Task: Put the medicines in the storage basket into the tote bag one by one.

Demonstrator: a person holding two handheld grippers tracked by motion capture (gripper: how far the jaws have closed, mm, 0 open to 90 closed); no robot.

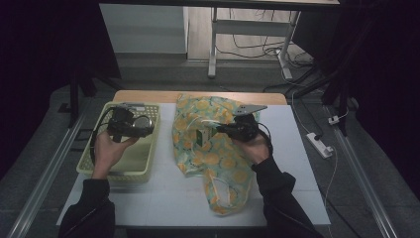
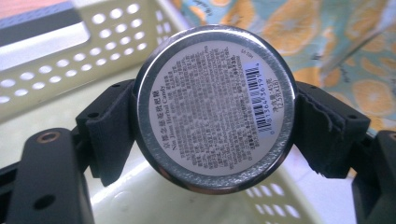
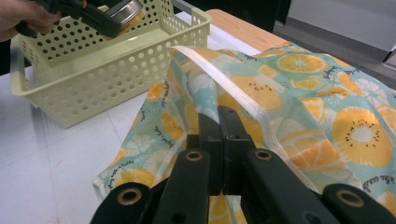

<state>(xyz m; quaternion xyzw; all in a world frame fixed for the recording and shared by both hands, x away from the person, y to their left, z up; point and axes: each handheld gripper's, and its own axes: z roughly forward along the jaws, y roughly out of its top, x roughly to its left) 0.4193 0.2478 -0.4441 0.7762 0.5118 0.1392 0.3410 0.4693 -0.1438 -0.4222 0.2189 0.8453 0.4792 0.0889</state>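
Tin over the basket, bag pinched

Your left tool [image 2: 215, 126] grips a round silver tin [image 2: 215, 108] (label facing you) above the pale yellow perforated basket [image 1: 148, 148] at left; your right tool [image 3: 218, 122] pinches the orange-print fabric bag [image 3: 327, 116] mid-worktop.

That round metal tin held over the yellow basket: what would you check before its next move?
1. Left tongs clamp the round metal tin on both sides: ok.
2. Tin is over the perforated yellow plastic basket: ok.
3. Basket floor below looks bare: ok.
4. Right tongs are pinching the orange-print fabric bag: ok.
5. Bag mouth is open enough for the tin: cannot tell.
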